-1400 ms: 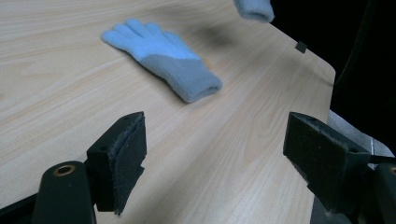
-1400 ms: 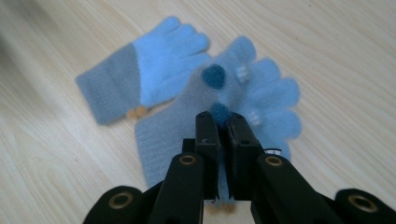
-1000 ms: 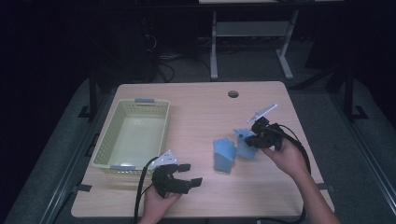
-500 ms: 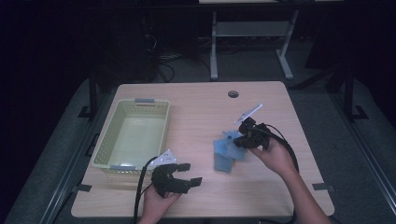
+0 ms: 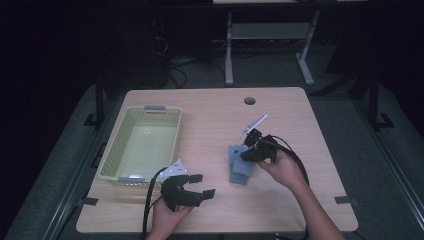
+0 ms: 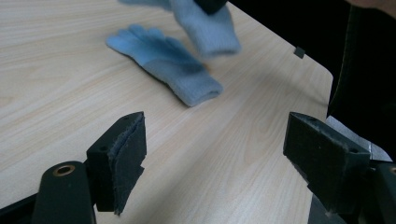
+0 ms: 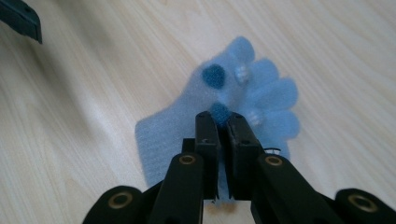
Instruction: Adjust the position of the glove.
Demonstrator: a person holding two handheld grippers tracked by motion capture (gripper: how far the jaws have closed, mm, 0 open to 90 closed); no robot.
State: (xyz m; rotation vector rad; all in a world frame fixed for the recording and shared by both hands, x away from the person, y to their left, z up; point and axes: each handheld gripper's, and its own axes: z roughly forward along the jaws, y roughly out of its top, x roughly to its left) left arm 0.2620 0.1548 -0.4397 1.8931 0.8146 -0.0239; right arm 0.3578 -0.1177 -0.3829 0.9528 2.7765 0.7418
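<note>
Right gripper [image 5: 248,153] carried held glove [image 5: 235,152] leftward over second glove [image 5: 241,172].

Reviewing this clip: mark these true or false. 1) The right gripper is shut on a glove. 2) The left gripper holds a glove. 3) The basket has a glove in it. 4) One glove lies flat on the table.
1) True: the right gripper is shut on a blue glove.
2) False: the left gripper is open, nothing between its jaws.
3) False: the basket holds no glove; both are on or over the table.
4) True: the second glove lies flat there.
</note>
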